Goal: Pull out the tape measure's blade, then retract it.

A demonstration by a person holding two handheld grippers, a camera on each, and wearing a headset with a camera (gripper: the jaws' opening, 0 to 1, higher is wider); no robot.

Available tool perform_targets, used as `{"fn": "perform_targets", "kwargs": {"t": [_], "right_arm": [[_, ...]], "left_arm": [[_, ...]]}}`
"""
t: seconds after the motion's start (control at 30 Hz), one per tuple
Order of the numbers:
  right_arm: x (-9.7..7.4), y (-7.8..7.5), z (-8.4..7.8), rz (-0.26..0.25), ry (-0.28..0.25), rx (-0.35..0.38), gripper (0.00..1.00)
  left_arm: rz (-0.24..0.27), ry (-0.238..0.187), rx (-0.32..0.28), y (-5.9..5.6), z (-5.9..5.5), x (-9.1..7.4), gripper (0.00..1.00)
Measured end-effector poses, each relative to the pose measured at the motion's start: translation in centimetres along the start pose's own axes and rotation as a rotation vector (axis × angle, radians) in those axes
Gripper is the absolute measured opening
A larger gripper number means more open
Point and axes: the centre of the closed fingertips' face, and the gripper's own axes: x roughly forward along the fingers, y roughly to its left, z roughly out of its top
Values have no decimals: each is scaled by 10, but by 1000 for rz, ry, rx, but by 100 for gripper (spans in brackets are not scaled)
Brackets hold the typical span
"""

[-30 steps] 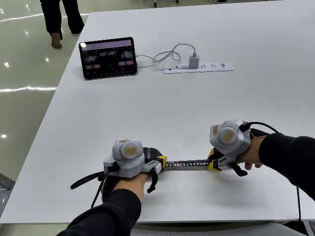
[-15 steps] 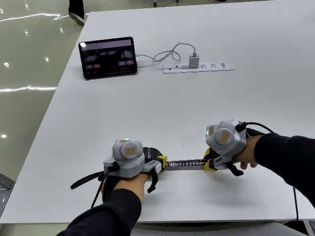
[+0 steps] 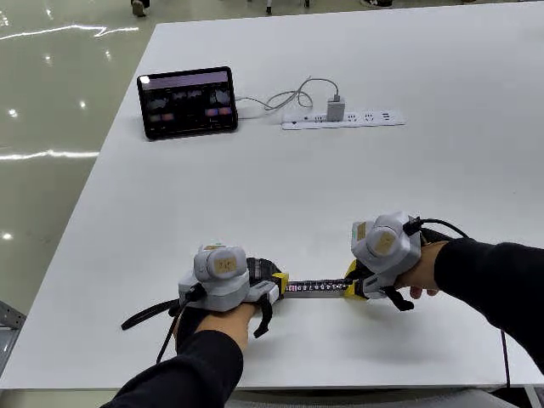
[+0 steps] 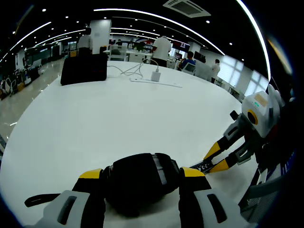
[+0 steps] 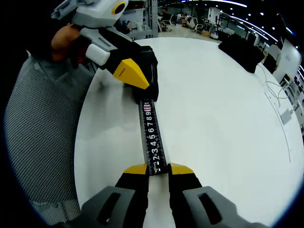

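Fingers [image 4: 91,174] of the left gripper [image 4: 141,175] are clamped on either side of the black case [image 4: 137,190], which rests on the table [image 3: 297,187]. To the case's right, the right gripper [image 5: 159,169] pinches the tip of the blade [image 5: 151,135], its jaws closed on it. Over the last second that gripper has slid toward the case, and the stretch of blade showing between them has shortened; the case itself has stayed put. I judge the pull-out done and the retraction under way. Feeding the tip on in, with the blade kept flat and in line with the case's mouth, should finish it.
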Motion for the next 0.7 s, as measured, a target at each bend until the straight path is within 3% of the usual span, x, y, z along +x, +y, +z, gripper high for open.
{"fn": "perform_targets", "kwargs": {"t": [0.47, 0.53, 0.7], "right_arm": [[4, 3, 9, -7, -33, -15, 11], [5, 4, 11, -10, -43, -54, 11], [6, 2, 13, -12, -64, -8, 11]], "left_arm": [[-1, 0, -4, 0, 0, 0, 58], [-4, 1, -8, 0, 0, 0, 58], [-9, 6, -15, 0, 0, 0, 58]]}}
